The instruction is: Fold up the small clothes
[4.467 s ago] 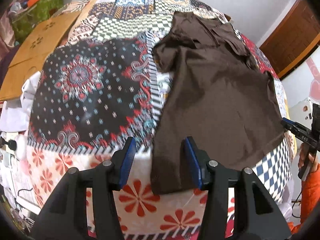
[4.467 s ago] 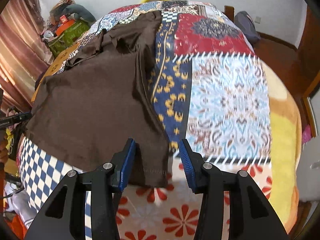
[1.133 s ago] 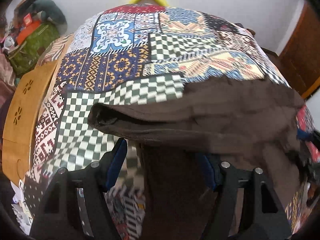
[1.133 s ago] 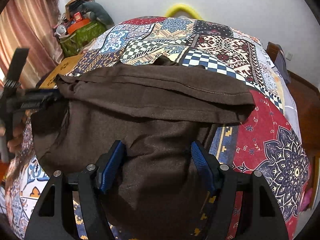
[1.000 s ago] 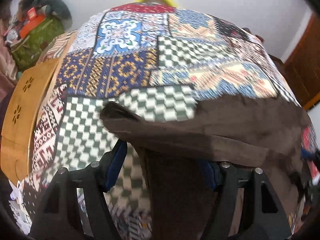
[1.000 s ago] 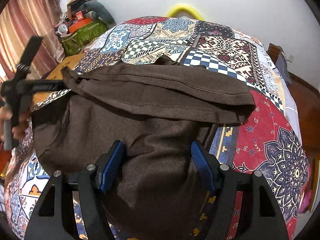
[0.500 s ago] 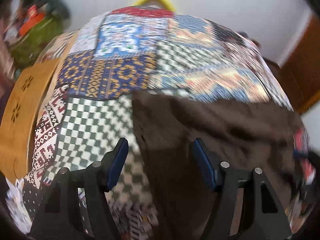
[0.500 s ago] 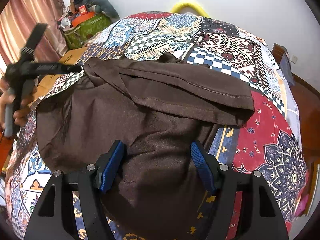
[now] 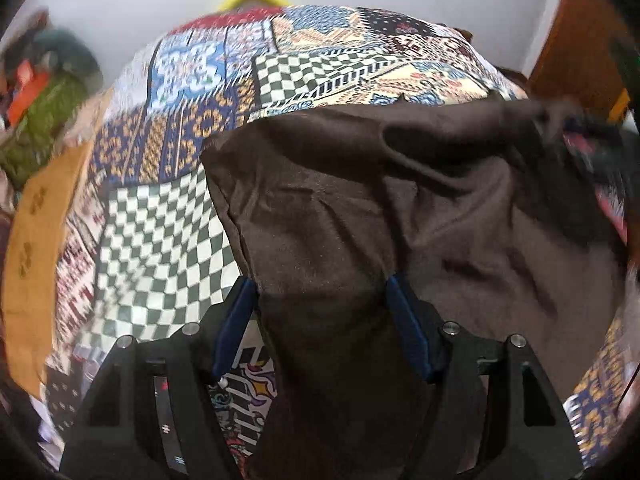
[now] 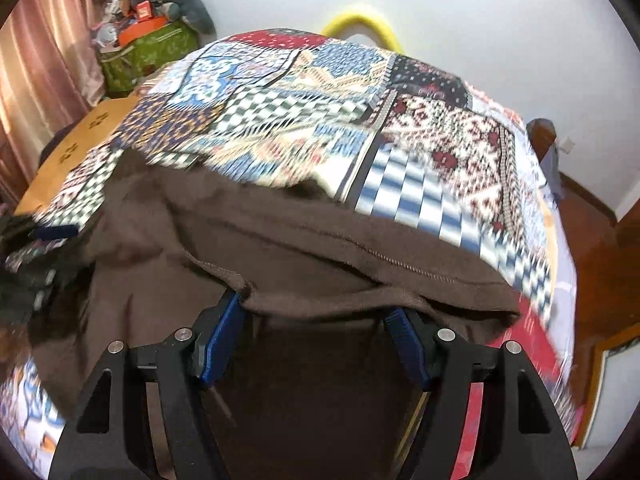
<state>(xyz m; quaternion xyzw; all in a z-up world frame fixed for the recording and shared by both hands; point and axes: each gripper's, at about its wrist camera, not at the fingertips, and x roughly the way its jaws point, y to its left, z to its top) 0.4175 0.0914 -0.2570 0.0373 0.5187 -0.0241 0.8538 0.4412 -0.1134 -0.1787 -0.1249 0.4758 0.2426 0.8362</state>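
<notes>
A dark brown garment (image 9: pixel 360 220) lies folded over itself on a patchwork quilt (image 9: pixel 160 216). In the left wrist view my left gripper (image 9: pixel 322 320) stands with its jaws wide apart, and brown cloth drapes between and over them. In the right wrist view the same garment (image 10: pixel 320 264) lies doubled, its stitched hem on top. My right gripper (image 10: pixel 312 336) also has its jaws wide apart, with cloth lying over its fingertips. The left gripper shows blurred at the left edge of the right wrist view.
The quilt (image 10: pixel 360 128) covers a bed. A tan wooden board (image 9: pixel 28 248) runs along its left side. A green bag (image 10: pixel 148 52) with clutter stands in the far left corner. A yellow hoop (image 10: pixel 360 20) leans on the white wall. A wooden door (image 9: pixel 576 40) is at right.
Both grippers carried the garment's near edge away from me over its far part, then opened. In the last half second the right gripper moved forward and lower, and the left swung right over the cloth.
</notes>
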